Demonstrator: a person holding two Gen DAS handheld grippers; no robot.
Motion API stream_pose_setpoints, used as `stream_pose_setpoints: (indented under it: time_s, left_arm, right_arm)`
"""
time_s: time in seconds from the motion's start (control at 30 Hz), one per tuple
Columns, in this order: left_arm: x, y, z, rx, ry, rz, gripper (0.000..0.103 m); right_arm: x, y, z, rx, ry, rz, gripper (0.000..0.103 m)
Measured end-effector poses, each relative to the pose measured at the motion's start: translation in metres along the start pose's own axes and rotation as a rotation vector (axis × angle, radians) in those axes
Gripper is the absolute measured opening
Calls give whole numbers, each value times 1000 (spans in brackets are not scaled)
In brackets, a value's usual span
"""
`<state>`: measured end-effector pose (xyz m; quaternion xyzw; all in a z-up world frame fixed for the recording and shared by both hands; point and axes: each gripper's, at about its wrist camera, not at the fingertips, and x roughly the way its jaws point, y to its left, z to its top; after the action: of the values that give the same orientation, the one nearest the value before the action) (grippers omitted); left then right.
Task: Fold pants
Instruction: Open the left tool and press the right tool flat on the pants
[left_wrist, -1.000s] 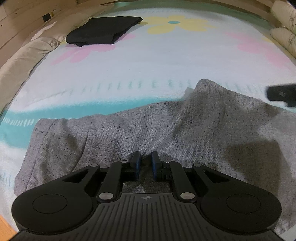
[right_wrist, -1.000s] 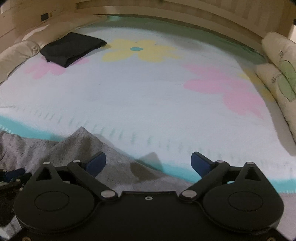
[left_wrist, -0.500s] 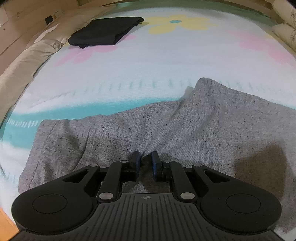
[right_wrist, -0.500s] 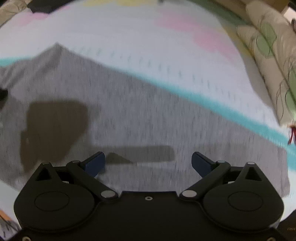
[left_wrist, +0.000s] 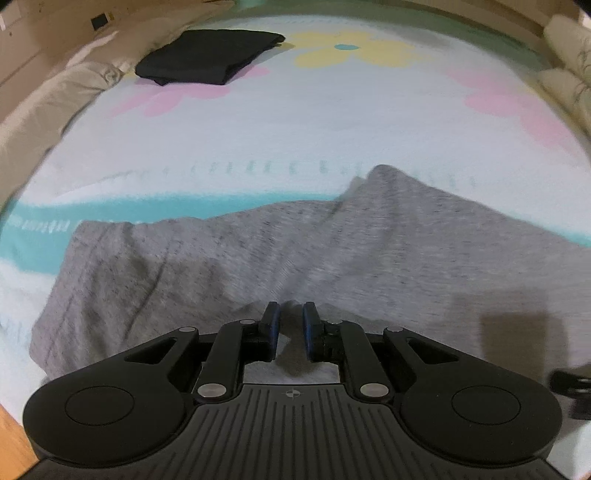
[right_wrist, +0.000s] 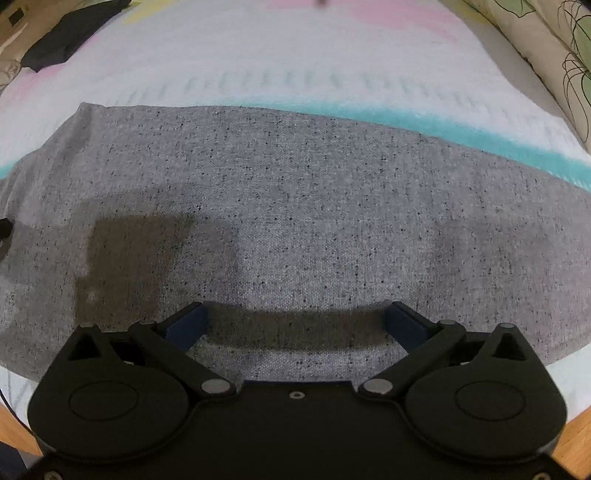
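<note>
The left hand-held gripper (left_wrist: 289, 325) pinches a fold of the grey pants (right_wrist: 295, 206) on the bed (left_wrist: 295, 122); the right hand-held gripper (right_wrist: 297, 323) hovers wide open above them.

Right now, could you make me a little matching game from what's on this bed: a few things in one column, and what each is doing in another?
Things:
1. grey pants
2. black folded garment
3. left gripper
4. right gripper

States:
A. jaws wide apart above the cloth
B. lying at the far corner, near a pillow
C. spread across the near edge of the bedspread
D. pinching a fold of grey cloth

Pairs: 1-C, 2-B, 3-D, 4-A
</note>
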<state>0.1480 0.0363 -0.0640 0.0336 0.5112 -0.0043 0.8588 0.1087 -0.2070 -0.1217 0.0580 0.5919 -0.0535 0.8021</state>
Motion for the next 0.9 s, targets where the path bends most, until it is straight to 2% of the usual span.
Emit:
stream_pose_setpoints:
  time_s: [0.23, 0.37, 0.4, 0.47, 0.57, 0.73, 0.9]
  left_arm:
    - [-20, -27, -6, 45, -24, -47, 13]
    - [-29, -50, -7, 87, -45, -78, 13]
    - [-31, -57, -8, 102, -53, -83, 13]
    - [-34, -71, -9, 128, -66, -98, 13]
    - [-35, -94, -12, 162, -70, -132, 13]
    - [-35, -136, -20, 248, -77, -184, 13]
    - [-29, -176, -32, 347, -85, -220, 13]
  right_arm:
    - [-3, 3, -18, 48, -80, -4, 103]
    - [-14, -6, -36, 19, -101, -8, 100]
    - [-15, -7, -37, 8, -88, -10, 98]
    - [-24, -14, -36, -2, -76, 14, 83]
    - [-44, -35, -37, 25, -120, 36, 82]
    - [-69, -98, -39, 203, -190, 8, 83]
    - [-70, -194, -55, 516, -186, 108, 83]
